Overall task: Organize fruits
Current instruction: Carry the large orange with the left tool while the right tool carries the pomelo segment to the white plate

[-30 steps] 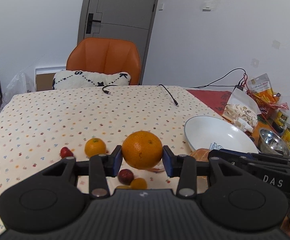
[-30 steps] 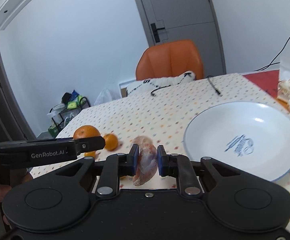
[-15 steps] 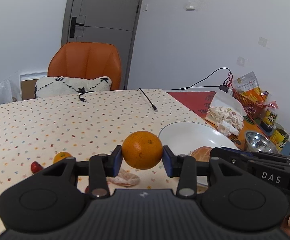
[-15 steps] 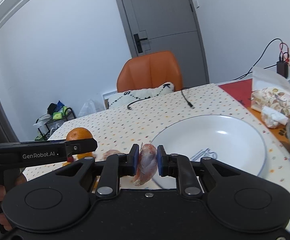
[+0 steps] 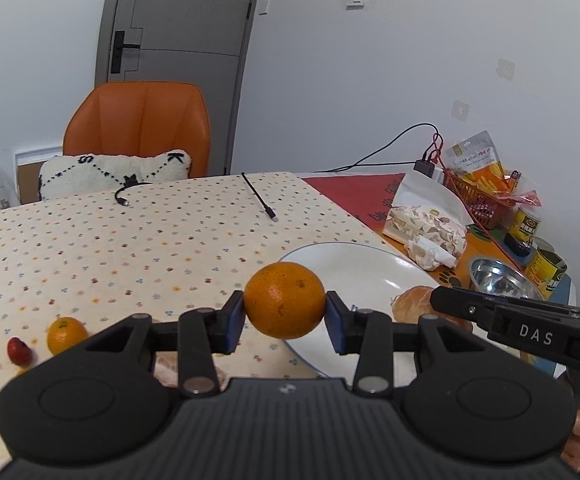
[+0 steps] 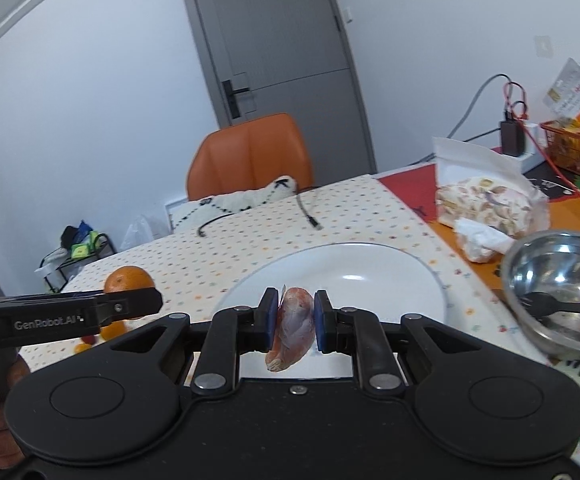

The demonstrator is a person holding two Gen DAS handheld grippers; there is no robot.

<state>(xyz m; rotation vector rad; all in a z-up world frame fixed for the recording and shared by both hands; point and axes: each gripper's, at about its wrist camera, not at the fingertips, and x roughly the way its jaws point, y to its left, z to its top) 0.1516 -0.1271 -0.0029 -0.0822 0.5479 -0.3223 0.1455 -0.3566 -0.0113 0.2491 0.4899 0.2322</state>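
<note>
My left gripper [image 5: 285, 321] is shut on a large orange [image 5: 284, 300] and holds it above the tablecloth, just left of the white plate [image 5: 353, 268]. My right gripper [image 6: 294, 320] is shut on a peeled pinkish grapefruit segment [image 6: 293, 328] and holds it over the near edge of the white plate [image 6: 369, 268]. The segment also shows in the left wrist view [image 5: 413, 304] at the plate's right side. The held orange shows in the right wrist view [image 6: 128, 280]. A small mandarin [image 5: 66, 335] and a red fruit [image 5: 18, 351] lie on the cloth at the left.
A steel bowl [image 6: 561, 280] with a black spoon stands right of the plate. A snack bag [image 6: 485, 200], cans [image 5: 545, 268] and a red basket [image 5: 477, 200] crowd the right side. Two cable ends [image 5: 264, 202] lie on the far cloth. An orange chair [image 5: 138, 128] stands behind the table.
Both grippers have moved right towards the plate with their fruit still held. The segment is now over the plate's near edge, and the steel bowl has come into the right wrist view.
</note>
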